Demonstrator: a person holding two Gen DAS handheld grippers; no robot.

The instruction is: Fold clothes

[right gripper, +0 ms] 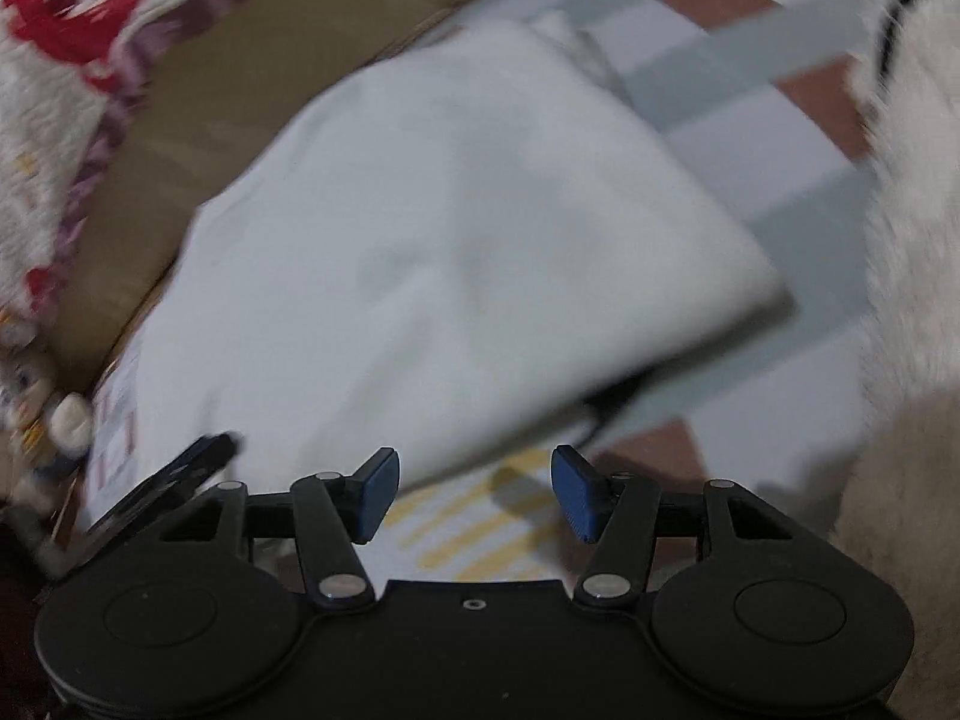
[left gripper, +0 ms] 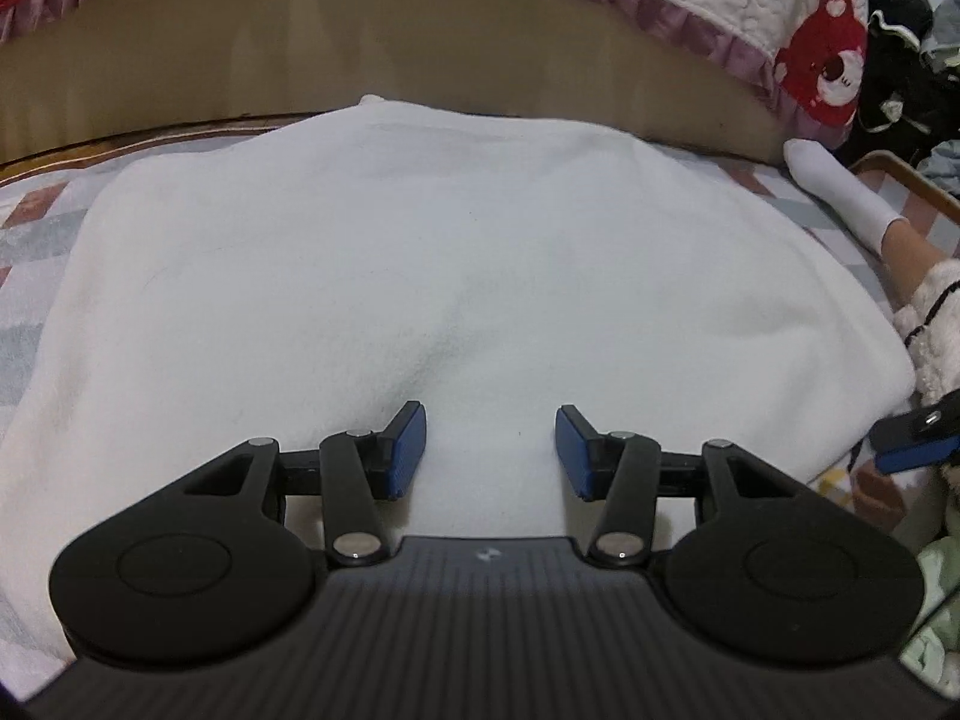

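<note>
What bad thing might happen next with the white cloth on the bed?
1. Both the left hand-held gripper and the right hand-held gripper are open with nothing pinched, so the folded white cloth may slip if grabbed carelessly.
2. A socked foot rests close to the cloth's far corner; a tug could drag cloth against it and spoil the fold.
3. The right wrist view is blurred, so aiming at the cloth's edge may miss.
</note>
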